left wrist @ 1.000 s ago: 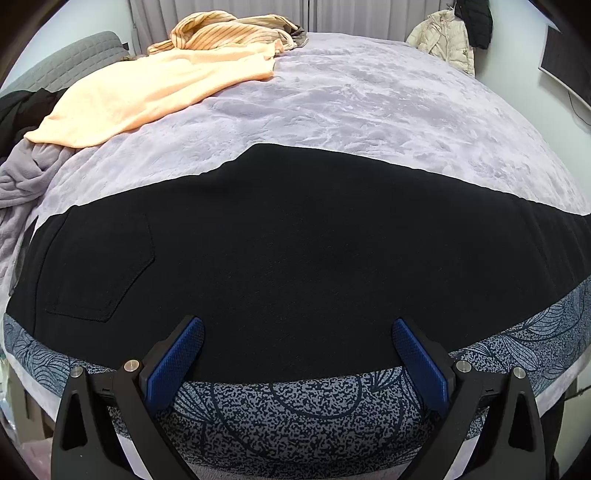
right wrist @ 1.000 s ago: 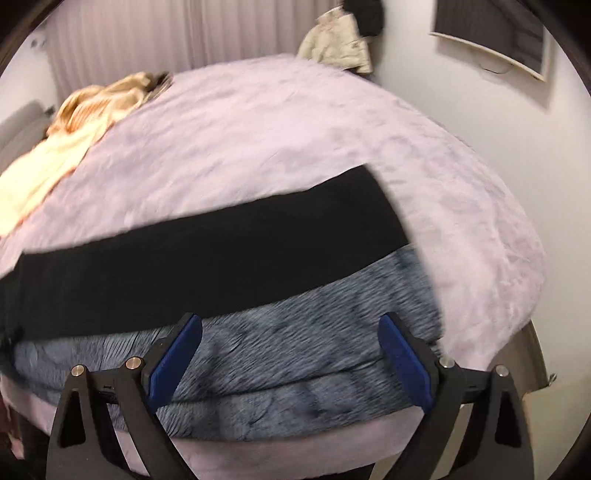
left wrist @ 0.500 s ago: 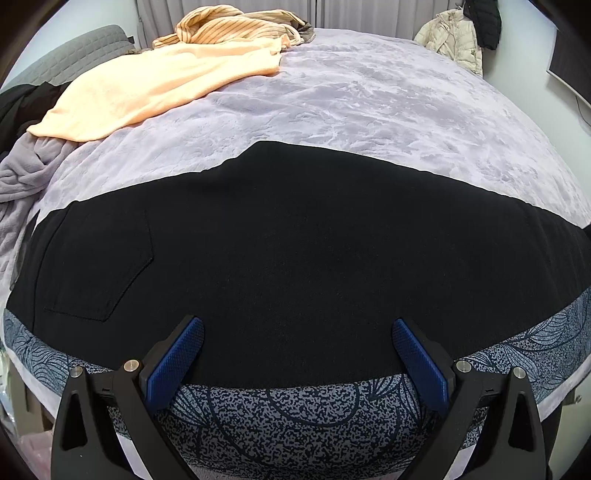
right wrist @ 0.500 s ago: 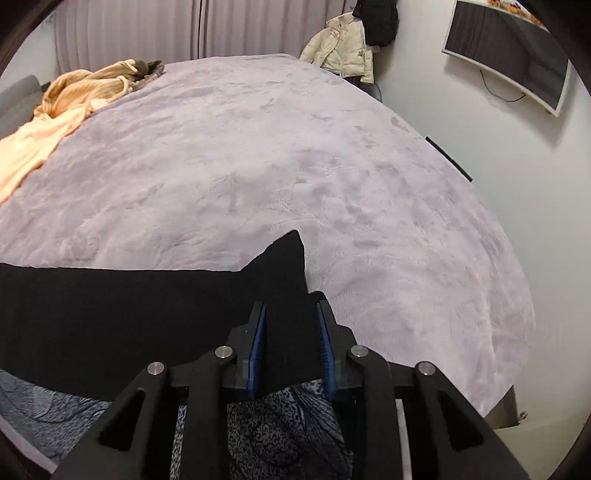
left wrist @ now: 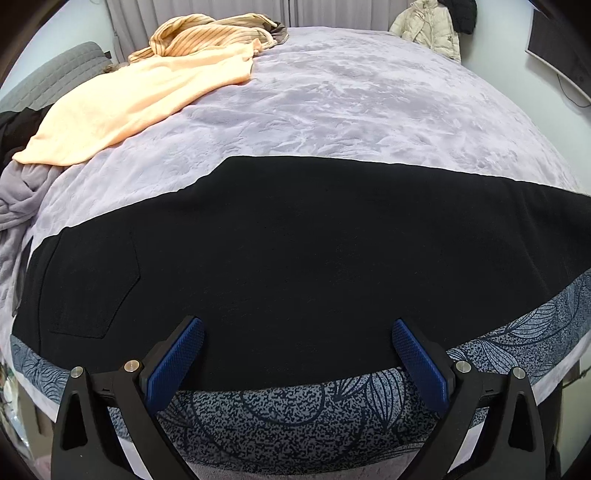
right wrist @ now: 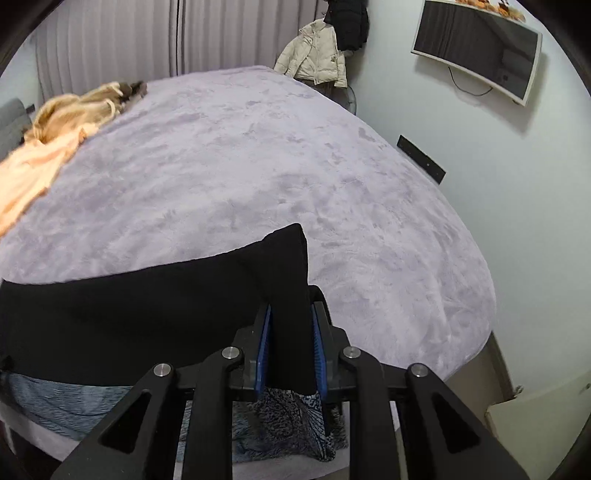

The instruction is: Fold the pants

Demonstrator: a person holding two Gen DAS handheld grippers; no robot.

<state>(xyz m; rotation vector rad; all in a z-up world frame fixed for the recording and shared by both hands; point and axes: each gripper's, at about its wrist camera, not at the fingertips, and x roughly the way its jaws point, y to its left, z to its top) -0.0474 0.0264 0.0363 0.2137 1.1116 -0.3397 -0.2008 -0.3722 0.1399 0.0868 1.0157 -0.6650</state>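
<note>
Black pants lie flat along the near edge of a bed with a lilac blanket; a back pocket shows at the left. My left gripper is open, its blue pads over the near edge of the pants, holding nothing. In the right wrist view my right gripper is shut on the leg end of the black pants, and that end stands lifted off the blanket.
A blue-grey patterned sheet lines the bed's near edge. An orange garment and a striped one lie at the far left. A grey blanket hangs left. A jacket and wall screen are at right.
My right gripper went from open over the bed edge to shut on the pants leg end and has lifted it a little. My left gripper stays open and has barely moved.
</note>
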